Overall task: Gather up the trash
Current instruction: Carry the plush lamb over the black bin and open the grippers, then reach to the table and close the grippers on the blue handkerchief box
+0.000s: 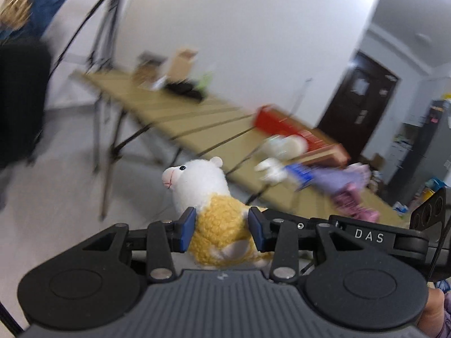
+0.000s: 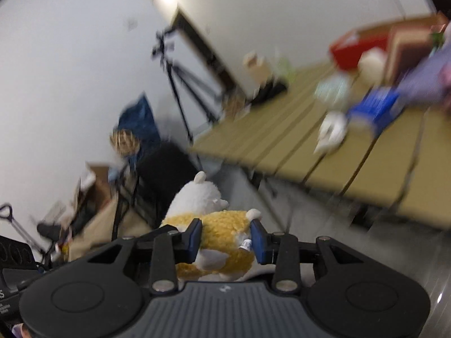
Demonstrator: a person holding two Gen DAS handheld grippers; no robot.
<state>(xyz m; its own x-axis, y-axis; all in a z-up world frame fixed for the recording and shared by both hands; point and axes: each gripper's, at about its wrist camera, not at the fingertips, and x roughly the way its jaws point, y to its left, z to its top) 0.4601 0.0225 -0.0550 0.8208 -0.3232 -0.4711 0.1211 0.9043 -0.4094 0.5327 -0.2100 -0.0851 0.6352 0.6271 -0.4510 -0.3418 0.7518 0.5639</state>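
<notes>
My left gripper point(image 1: 221, 229) is shut on the yellow woolly body of a plush alpaca point(image 1: 210, 194) with a white head, held in the air beside the table. My right gripper point(image 2: 226, 238) is shut on a like plush alpaca point(image 2: 222, 232), seen from behind; whether it is the same toy I cannot tell. On the tan folding table point(image 1: 191, 118) lie crumpled white paper point(image 1: 272, 169), a blue packet point(image 1: 300, 173) and a purple item point(image 1: 338, 178). They also show blurred in the right wrist view: white paper point(image 2: 331, 132), blue packet point(image 2: 375, 108).
A red box point(image 1: 284, 124) and a brown box stand on the table's right part; a cardboard box point(image 1: 180, 64) and dark items at its far end. A tripod point(image 2: 180, 84), a dark bin point(image 2: 166, 174) and cluttered floor items lie left of the table. A dark door point(image 1: 358, 104) is behind.
</notes>
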